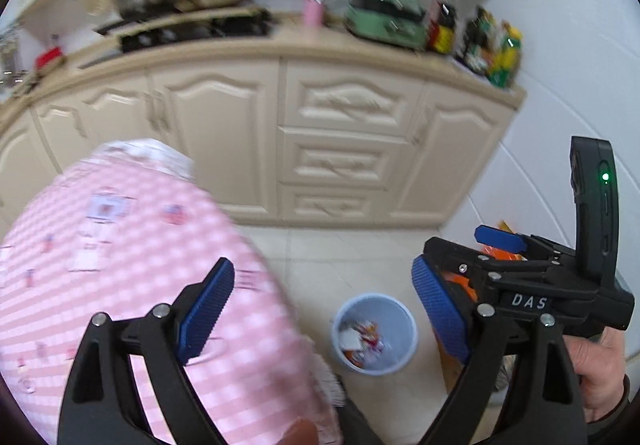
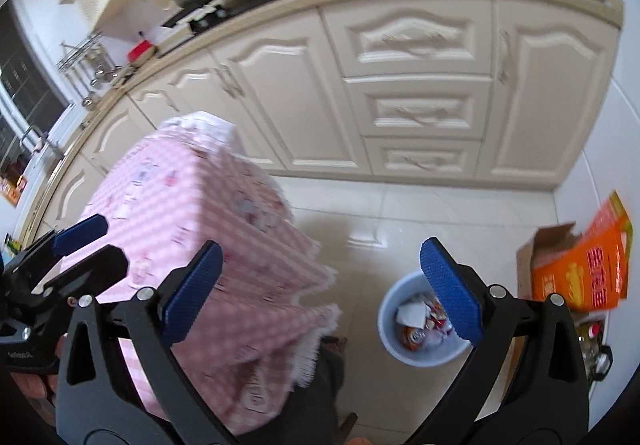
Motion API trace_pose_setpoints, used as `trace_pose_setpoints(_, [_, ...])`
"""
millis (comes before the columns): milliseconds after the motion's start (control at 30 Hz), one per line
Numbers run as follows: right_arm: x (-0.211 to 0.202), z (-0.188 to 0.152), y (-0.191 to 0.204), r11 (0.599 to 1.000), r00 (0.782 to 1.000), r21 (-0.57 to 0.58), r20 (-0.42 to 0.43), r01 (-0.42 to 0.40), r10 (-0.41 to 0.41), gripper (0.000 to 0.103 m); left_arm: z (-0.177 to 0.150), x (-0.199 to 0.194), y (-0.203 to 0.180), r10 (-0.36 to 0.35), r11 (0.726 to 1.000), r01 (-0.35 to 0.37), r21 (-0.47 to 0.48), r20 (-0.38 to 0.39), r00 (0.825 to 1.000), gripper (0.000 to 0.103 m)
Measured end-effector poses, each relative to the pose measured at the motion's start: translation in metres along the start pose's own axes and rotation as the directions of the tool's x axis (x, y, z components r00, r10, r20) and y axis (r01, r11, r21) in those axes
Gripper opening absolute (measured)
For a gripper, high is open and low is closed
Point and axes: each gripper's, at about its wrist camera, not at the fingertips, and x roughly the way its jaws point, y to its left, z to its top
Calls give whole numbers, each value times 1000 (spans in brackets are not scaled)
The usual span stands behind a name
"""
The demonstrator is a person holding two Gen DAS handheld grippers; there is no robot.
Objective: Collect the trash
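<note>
Both the left gripper (image 1: pixel 324 313) and right gripper (image 2: pixel 322 291) hang with jaws spread, empty. Just beyond and between the jaws, a pale blue round plastic bin (image 2: pixel 386 329) on the floor already holds crumpled wrappers (image 2: pixel 420 321). Collection seems mostly done; no loose trash is visible.

Black claw (image 1: pixel 324 313), blue ribbed pads (image 1: pixel 206 309)

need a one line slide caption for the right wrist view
Open right tool above a pale blue bin of wrappers, between a pink checked tablecloth and an orange carton.
</note>
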Motion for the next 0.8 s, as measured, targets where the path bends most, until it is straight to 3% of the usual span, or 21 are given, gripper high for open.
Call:
trace_pose_setpoints(100, [-7,11,43,997,999,-60,21,-46,48,97,0,-38,31,78,996,-76,-40,59,995,88])
trace_pose_setpoints(233, [-17,21,108,983,993,-156,47,-101,109,97,-2,-86,71,189,978,-174,-117,129,973,90])
trace_pose_setpoints(400, [-31,26,180,955,976,-235,78,-180,203,97,-10,-147,118,366,923,-329,-202,194,910,90])
trace_pose_setpoints(533, [-42,23,234,929,961,-299,97,-219,257,97,-16,-193,150,491,860,-429,-277,219,843,91])
trace_pose_setpoints(733, [-57,12,296,890,944,-388,121,-239,306,97,-26,-243,178,601,790,-519,-328,245,760,91])
trace_pose_setpoints(800, [-63,9,312,880,940,-413,135,-235,315,97,-29,-257,186,623,772,-532,-348,247,742,91])
